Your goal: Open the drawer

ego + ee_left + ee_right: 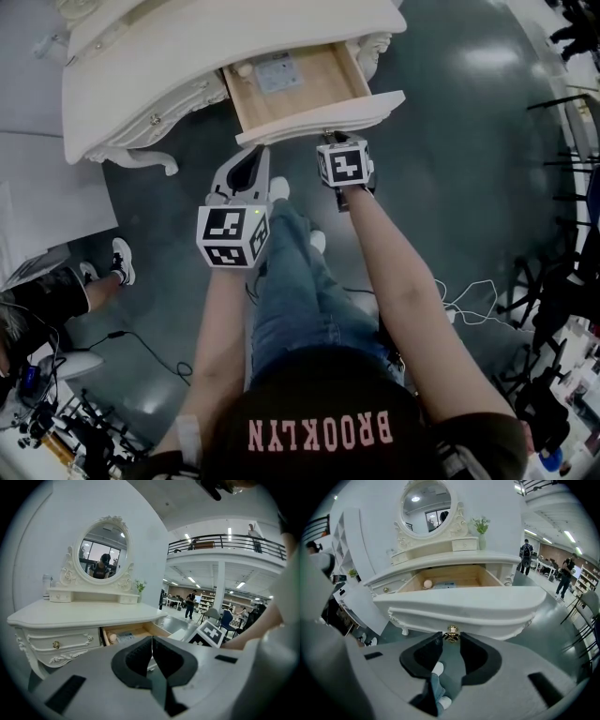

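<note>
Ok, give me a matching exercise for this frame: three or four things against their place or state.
1 white wood-lined drawer
2 round brass knob
3 left gripper
4 small pale ball

a jaws together
b pulled out
c inside the drawer
d between the right gripper's jaws

Pairs: 1-b, 2-d, 3-a, 4-c

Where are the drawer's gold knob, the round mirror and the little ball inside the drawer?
drawer knob [451, 633]: right gripper view, its gold head.
mirror [427, 507]: right gripper view, glass centre.
ball [427, 584]: right gripper view, its middle.
</note>
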{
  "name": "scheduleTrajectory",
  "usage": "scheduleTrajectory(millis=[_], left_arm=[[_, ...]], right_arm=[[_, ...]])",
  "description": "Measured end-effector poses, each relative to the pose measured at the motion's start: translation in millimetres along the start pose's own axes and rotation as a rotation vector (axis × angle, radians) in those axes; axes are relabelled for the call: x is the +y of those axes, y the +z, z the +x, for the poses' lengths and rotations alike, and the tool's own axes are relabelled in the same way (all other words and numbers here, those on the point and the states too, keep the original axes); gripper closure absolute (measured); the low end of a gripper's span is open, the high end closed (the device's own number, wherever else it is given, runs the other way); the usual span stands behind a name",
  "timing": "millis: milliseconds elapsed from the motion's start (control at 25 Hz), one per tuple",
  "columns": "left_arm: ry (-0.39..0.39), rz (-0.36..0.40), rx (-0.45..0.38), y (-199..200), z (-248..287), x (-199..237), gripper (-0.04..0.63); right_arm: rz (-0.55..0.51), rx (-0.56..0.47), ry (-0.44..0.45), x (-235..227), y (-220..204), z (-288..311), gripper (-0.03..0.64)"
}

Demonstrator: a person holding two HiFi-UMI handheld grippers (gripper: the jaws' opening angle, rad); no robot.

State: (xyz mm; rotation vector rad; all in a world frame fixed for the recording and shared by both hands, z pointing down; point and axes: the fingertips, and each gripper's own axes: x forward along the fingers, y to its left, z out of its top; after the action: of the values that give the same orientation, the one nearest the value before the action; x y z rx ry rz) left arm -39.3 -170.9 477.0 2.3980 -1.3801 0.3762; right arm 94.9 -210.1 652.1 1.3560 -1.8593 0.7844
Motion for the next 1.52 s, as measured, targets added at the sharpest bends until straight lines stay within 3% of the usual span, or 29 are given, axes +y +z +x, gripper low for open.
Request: scheduleTrajectory(millis=[40,120,600,1160,1520], left_arm=[[0.002,0.002,-0.003,0.7,-2.3,-0.4,0.591],[0.004,0.007,-0.007,1.5,-6.3,-2.2,0.591],[-0.025,0.062,-0.050,20.2,-27.0,-31.1,0.591],[-0.027,0.101,-0.131,56.4,-49.9,-42.7,0.591],[-0.009,0.089,-0.198,82.1,-64.9,-42.4,0.591]], right_arm=[[-0.005,-0.005,-0.005,-0.3,-0.2,-3.6,0.519],[-0.022,-0.023,-0.012,0.0,0.1,-12.4,0.620],[-0.054,-0.173,0.029,3.9,20.9,-78.6,0.621],[-0.146,-0.372,0.008,5.2,64.3,-184.0,0.621],[-0.220,-0.504,0.093,34.5,80.5,-255.4,0.621]])
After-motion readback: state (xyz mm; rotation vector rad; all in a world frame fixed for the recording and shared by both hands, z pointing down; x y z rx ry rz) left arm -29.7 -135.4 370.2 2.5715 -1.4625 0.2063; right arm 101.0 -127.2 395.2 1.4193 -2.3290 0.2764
